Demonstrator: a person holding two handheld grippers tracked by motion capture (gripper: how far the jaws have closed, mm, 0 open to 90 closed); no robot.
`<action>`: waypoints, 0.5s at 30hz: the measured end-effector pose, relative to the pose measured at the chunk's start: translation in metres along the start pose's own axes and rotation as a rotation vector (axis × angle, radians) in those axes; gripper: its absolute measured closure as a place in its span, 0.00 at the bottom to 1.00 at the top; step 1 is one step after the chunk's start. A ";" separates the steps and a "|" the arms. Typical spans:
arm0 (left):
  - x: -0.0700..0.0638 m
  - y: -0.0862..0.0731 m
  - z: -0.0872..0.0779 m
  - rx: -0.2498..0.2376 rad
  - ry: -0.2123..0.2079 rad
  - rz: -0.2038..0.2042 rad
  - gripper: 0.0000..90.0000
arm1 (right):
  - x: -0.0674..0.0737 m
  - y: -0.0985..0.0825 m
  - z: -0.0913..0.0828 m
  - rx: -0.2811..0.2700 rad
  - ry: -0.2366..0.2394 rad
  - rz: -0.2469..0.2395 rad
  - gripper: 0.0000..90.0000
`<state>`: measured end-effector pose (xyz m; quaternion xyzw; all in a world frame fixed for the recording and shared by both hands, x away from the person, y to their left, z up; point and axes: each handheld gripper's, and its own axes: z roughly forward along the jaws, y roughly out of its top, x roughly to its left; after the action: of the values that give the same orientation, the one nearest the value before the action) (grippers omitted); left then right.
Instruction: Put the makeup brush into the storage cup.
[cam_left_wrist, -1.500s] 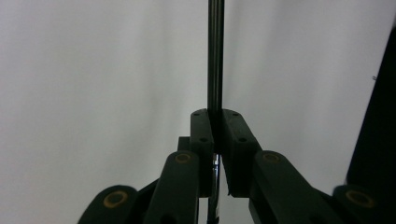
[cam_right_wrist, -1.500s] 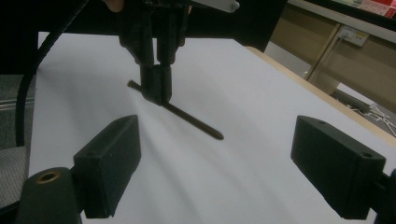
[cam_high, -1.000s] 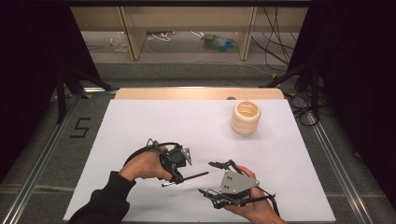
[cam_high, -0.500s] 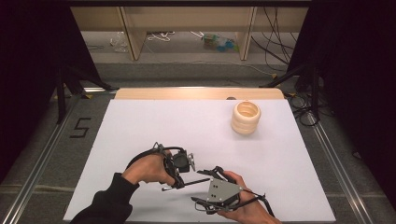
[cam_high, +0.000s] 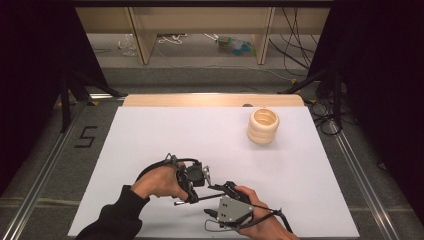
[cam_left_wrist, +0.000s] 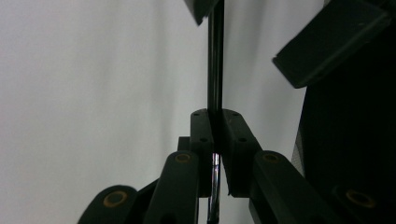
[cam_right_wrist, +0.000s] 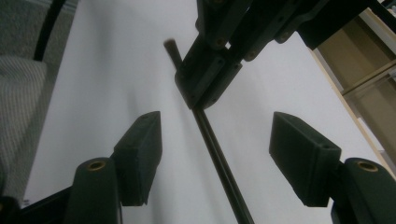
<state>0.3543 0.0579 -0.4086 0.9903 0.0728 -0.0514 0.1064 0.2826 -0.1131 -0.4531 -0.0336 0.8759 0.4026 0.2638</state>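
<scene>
Clamping thin rod (cam_left_wrist: 215, 70), left tongs (cam_left_wrist: 215, 122), ribbed cup (cam_high: 263, 126) well apart

A white sheet covers the counter (cam_high: 165, 130), whose wooden far edge shows bare. Grey floor (cam_high: 200, 75) surrounds it, with a "5" mark (cam_high: 86, 136) at left. Beyond stand wooden shelf legs (cam_high: 141, 35), loose cables (cam_high: 295, 45) and dark curtains (cam_high: 30, 75).

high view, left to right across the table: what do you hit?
left gripper, shut on the thin dark rod → right gripper, fingers spread either side of the rod and just been closing, not yet pressing it → cream ribbed cup, standing apart at far right.
</scene>
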 end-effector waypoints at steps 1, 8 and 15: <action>0.000 0.000 0.000 -0.004 0.002 0.002 0.93 | 0.000 0.000 0.000 0.000 0.003 0.005 0.41; -0.003 0.001 0.000 -0.007 0.002 0.000 0.93 | 0.000 0.001 0.002 0.010 0.004 -0.013 0.45; -0.003 0.001 -0.001 -0.004 0.013 0.017 0.93 | 0.002 0.002 0.006 0.054 0.014 -0.071 0.52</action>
<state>0.3517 0.0564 -0.4069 0.9910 0.0651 -0.0440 0.1082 0.2829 -0.1069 -0.4563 -0.0604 0.8864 0.3691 0.2729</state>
